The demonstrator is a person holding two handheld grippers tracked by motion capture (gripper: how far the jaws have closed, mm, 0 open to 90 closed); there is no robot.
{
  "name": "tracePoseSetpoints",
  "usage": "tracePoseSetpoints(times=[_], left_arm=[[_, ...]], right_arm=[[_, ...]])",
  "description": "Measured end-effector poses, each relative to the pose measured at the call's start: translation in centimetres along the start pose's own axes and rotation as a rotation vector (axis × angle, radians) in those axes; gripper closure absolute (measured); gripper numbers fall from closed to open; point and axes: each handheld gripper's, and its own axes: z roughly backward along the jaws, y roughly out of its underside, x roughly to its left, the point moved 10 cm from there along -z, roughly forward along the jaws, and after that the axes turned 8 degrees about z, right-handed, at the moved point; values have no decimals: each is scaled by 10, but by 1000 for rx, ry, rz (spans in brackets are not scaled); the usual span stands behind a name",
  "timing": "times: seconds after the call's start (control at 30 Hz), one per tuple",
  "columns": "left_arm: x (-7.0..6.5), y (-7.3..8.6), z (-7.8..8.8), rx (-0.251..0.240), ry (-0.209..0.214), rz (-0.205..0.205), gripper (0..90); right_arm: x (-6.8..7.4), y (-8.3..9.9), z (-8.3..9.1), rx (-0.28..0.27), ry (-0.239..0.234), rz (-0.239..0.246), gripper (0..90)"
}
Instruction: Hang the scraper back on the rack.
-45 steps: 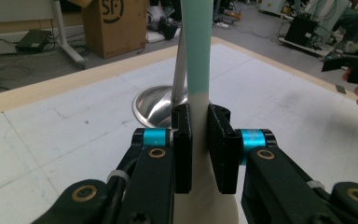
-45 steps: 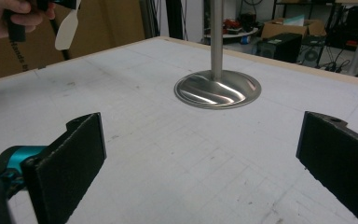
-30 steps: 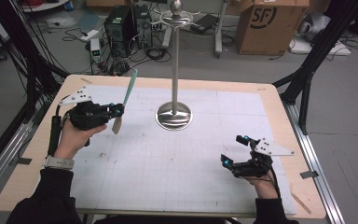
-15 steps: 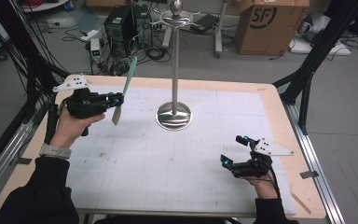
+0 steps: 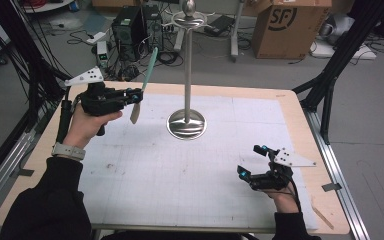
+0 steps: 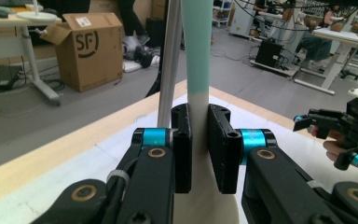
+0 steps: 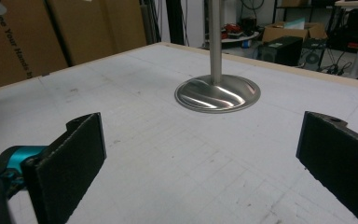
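Raised, left gripper point(image 5: 130, 98) clamps spatula point(image 5: 145, 82) beside stand point(image 5: 187, 75); right gripper point(image 5: 252, 162) jaws apart.

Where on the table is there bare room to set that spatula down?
Bare mat lies between the stand base and the right gripper, and the near-left patch beside the left forearm. It is tighter at the far left, where the left gripper holds the spatula close to the stand.
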Motion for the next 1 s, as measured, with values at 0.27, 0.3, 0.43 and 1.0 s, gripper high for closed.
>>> tracePoseSetpoints(times=[0.27, 0.3, 0.43, 1.0], left_arm=[[4, -23, -2, -13, 2, 14, 802], [4, -25, -3, -13, 5, 10, 802], [3, -33, -6, -22, 1, 0, 802], [3, -47, -15, -52, 2, -11, 802]], right_arm=[[-1, -1, 2, -5, 1, -9, 3], [-1, 0, 2, -4, 0, -8, 3], [-2, 0, 2, -7, 0, -8, 3], [-3, -1, 3, -14, -1, -11, 3]])
